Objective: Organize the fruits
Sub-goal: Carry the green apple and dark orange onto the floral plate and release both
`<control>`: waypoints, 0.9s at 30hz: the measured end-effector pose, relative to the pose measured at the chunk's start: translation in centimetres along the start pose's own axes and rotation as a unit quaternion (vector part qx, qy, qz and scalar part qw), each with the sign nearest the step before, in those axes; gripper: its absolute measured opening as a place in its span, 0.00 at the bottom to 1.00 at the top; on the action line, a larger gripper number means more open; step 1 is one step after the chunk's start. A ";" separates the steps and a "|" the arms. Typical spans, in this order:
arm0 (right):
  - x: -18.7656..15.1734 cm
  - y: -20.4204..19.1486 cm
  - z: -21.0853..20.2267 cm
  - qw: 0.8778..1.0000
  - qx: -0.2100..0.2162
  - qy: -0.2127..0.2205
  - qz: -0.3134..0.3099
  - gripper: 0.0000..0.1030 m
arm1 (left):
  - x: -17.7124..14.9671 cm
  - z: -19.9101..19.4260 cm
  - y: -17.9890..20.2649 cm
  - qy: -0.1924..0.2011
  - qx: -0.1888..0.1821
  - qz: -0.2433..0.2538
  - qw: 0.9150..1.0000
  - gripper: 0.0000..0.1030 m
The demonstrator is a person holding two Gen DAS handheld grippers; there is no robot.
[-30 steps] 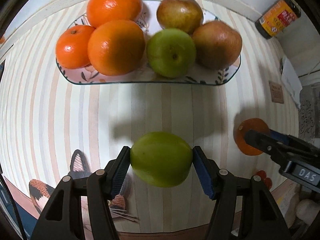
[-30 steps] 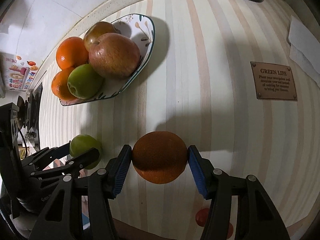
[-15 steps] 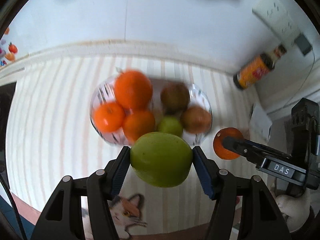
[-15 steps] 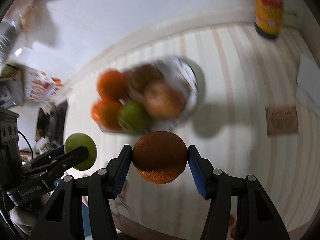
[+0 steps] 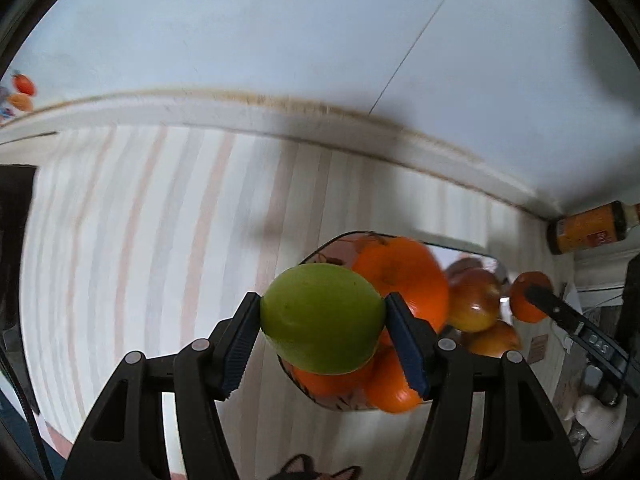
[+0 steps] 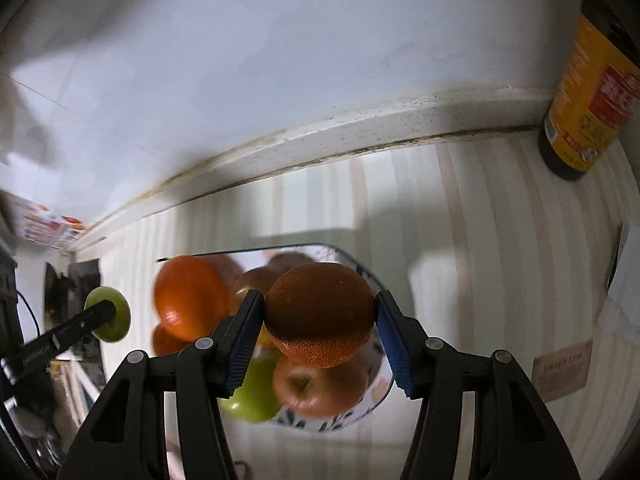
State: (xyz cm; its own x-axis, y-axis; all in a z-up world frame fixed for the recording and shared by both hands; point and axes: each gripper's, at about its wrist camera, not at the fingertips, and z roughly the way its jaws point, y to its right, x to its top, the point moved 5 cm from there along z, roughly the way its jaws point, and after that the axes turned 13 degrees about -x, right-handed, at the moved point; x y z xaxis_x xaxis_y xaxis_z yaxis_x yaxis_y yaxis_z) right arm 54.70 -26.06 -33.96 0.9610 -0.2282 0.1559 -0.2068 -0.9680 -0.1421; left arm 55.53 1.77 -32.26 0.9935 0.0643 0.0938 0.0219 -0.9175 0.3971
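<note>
My left gripper [image 5: 323,322] is shut on a green apple [image 5: 320,318] and holds it in the air over the left end of the patterned fruit plate [image 5: 320,254]. My right gripper [image 6: 320,314] is shut on an orange [image 6: 320,312] and holds it above the right part of the plate [image 6: 360,268]. The plate holds several oranges [image 5: 404,276], reddish apples [image 5: 474,300] and a green apple [image 6: 252,392]. The right gripper with its orange [image 5: 530,296] shows at the right of the left wrist view. The left gripper's green apple [image 6: 108,312] shows at the left of the right wrist view.
The plate stands on a striped tablecloth [image 5: 140,260] near a white wall. A yellow-labelled bottle [image 6: 588,108] stands at the back right by the wall. A brown tag [image 6: 560,368] and white paper [image 6: 624,300] lie at the right.
Both grippers have lifted their fruit off the table and moved forward, so they now hang over the plate. The view has tilted up towards the wall.
</note>
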 end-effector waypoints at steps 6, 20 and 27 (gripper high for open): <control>0.0 -0.7 1.8 1.000 -0.016 -0.008 -0.015 0.58 | 0.6 2.3 -0.9 -0.019 -0.014 -0.006 1.000 0.59; -0.4 -0.2 3.3 0.999 -0.010 -0.046 -0.002 0.61 | 0.3 3.0 -2.0 -0.030 -0.042 -0.047 0.998 0.59; -0.6 -0.5 2.6 0.999 -0.011 -0.045 -0.001 0.74 | 0.3 2.1 -1.9 -0.022 -0.054 -0.040 0.997 0.80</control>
State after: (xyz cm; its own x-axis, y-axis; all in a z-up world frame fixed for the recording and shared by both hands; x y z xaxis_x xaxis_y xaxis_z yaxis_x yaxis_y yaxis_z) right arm 54.69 -25.17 -36.58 0.9738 -0.2173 0.0668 -0.2083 -0.9706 -0.1204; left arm 55.99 2.70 -34.89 0.9932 0.1151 0.0185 0.0906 -0.8622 0.4984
